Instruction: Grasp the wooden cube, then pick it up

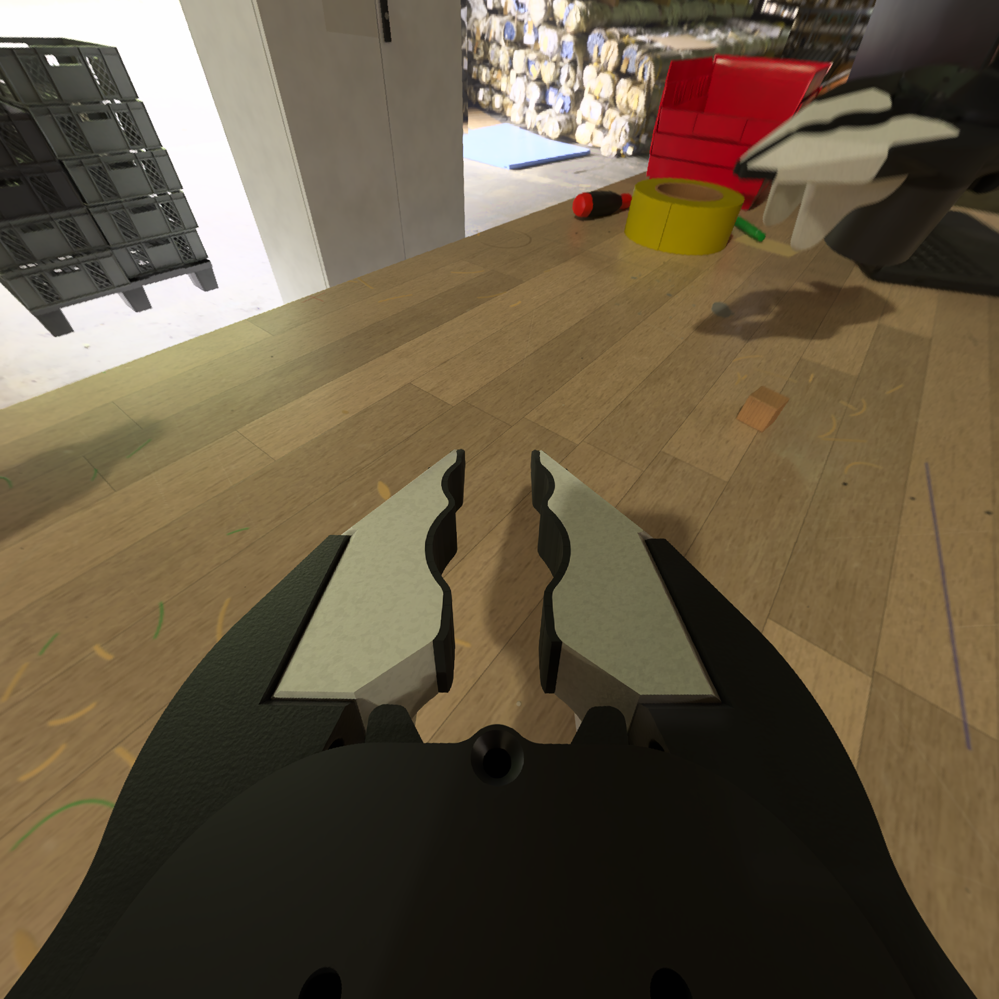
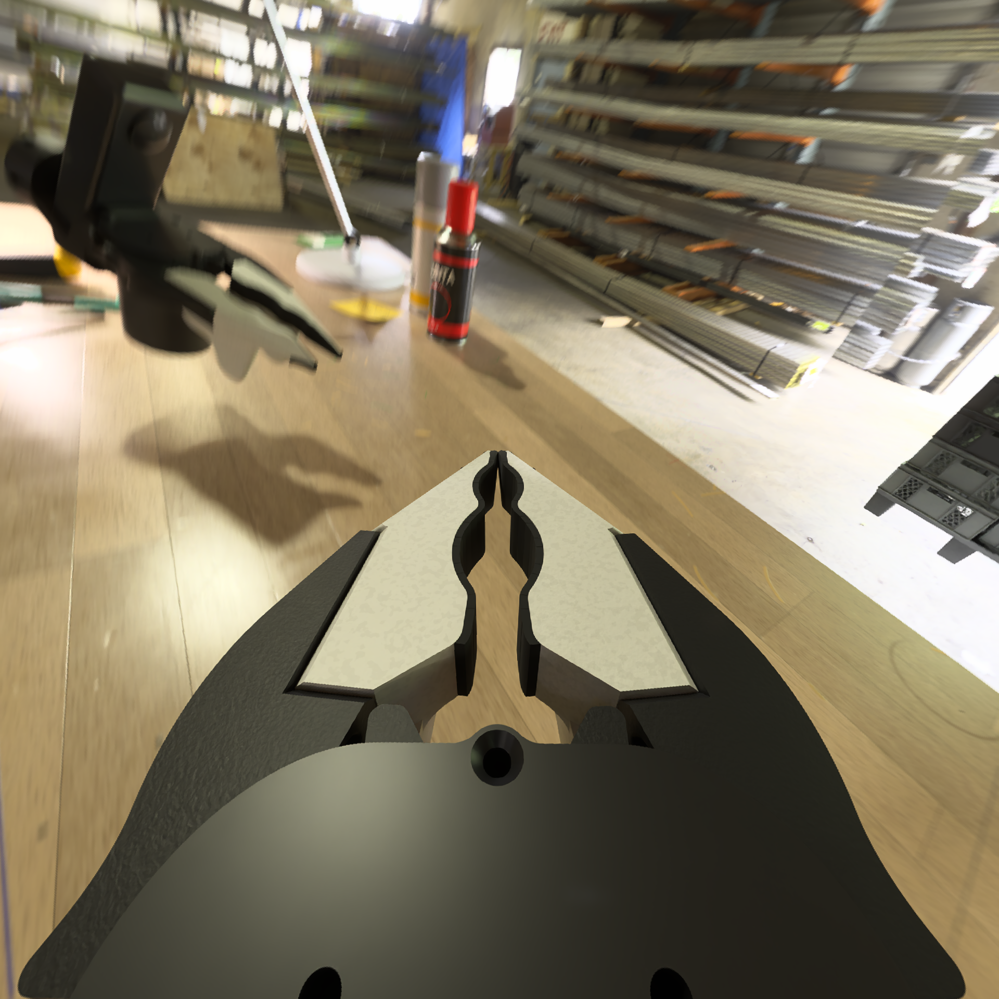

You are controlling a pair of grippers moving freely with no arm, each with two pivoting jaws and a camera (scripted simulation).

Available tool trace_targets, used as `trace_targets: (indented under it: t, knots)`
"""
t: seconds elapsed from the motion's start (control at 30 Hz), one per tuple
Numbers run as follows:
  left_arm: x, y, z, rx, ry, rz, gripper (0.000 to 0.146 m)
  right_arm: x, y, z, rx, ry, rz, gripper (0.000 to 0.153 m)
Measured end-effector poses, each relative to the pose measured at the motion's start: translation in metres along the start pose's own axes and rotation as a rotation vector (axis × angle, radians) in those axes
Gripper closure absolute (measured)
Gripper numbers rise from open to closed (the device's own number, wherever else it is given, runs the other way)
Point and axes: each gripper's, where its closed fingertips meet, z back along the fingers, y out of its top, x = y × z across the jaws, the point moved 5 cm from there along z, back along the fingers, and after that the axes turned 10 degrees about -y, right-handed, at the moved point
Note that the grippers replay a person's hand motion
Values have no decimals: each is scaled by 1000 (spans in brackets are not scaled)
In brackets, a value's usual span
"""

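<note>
Up front in the left wrist view, the left gripper (image 1: 497,459) hovers over the wooden table (image 1: 378,378) with its jaws parted and nothing between them. Ahead and to the right, the small wooden cube (image 1: 761,408) sits alone on the table, well apart from both grippers. Farther back stand a yellow tape roll (image 1: 682,216), a red-capped dark bottle (image 1: 600,205) lying on its side, a green marker (image 1: 750,229) just beside the roll and a red bin (image 1: 724,127). At the upper right the right gripper (image 1: 748,165) hangs above the table, its shadow (image 1: 784,313) falling beyond the cube. Grey crates (image 1: 92,178) are stacked off the table at the left.

From the right wrist view, the right gripper (image 2: 497,454) has its fingertips pressed together, holding nothing. The left gripper (image 2: 319,351) floats at the upper left. Beyond stand a red-capped spray can (image 2: 453,270), a pale cylinder (image 2: 430,232) behind it and a white round lamp base (image 2: 351,267). The cube is not visible in this view
</note>
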Motion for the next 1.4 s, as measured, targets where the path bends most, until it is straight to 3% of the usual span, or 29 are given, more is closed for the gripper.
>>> trace_targets:
  t: [0.07, 0.2, 0.33, 0.47, 0.73, 0.83, 0.97, 1.13, 1.23, 1.4]
  knots:
    - [0, 0, -1, 19, -18, 30, 121, 0, -15, 12, -113, 103, 94, 152]
    - [6, -4, -8, 2, -53, 23, 121, -8, -67, 38, -503, 375, 87, 123]
    - [15, -9, -18, -42, -100, 3, 122, -24, -92, 37, -681, 435, 71, 109]
    - [21, -13, -22, -85, -115, -42, 123, -41, -91, 32, -709, 465, 127, 108]
    - [20, -15, -24, -98, -108, -40, 124, -61, -89, 22, -728, 434, 233, 132]
    - [7, -2, -27, -67, -37, -88, 125, -65, -88, 19, -731, 433, 235, 132]
    - [-47, 63, -44, 17, 148, -206, 128, -66, -88, 15, -718, 442, 221, 132]
    - [-156, 162, -68, 166, 473, -244, 140, -64, -89, 17, -700, 427, 214, 132]
    - [-210, 171, -82, 58, 611, -189, 146, -64, -89, 17, -688, 427, 222, 132]
    - [-235, 170, -90, 35, 672, -212, 146, -64, -89, 18, -683, 432, 220, 132]
